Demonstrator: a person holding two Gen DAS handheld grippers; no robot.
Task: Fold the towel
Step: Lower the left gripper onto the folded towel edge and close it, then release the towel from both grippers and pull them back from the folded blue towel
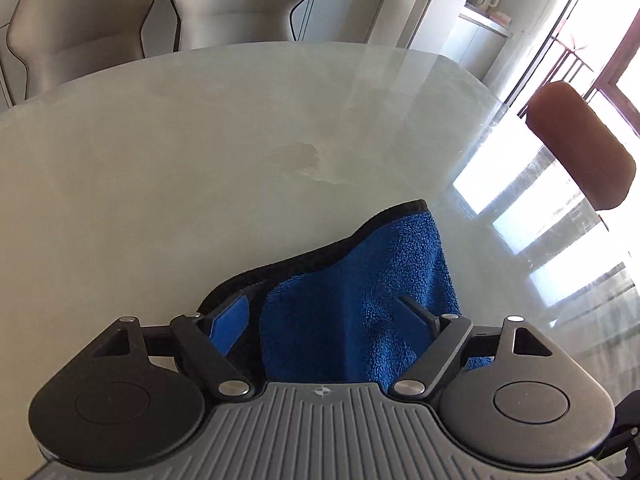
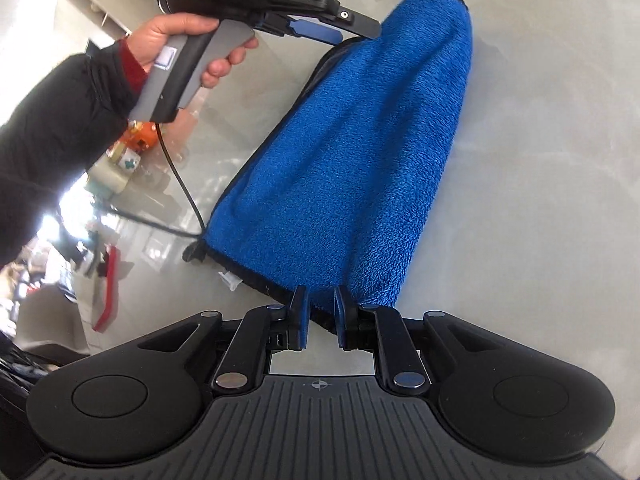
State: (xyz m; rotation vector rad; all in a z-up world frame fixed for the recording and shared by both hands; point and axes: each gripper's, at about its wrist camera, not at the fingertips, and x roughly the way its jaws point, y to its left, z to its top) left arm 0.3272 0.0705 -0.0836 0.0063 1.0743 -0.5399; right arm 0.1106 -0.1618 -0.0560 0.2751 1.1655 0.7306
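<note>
Right up close in the right wrist view, the right hand-held gripper (image 2: 322, 312) has its two black fingers nearly closed, pinching the near end of the soft blue fluffy towel with a black edge (image 2: 352, 152). This towel lies on the pale shiny worktop (image 2: 540, 160), already doubled over. Its long side runs from the right gripper up toward 12 o'clock. At the far end, near 11 o'clock, the left hand-held gripper (image 2: 340, 30) hangs just above the towel's far corner. In the left wrist view, the left gripper (image 1: 324, 312) has its fingers spread wide, with the towel (image 1: 360, 300) between and under them, and it holds nothing. I think the left gripper must grab that far corner next, because it is the nearer one there.
</note>
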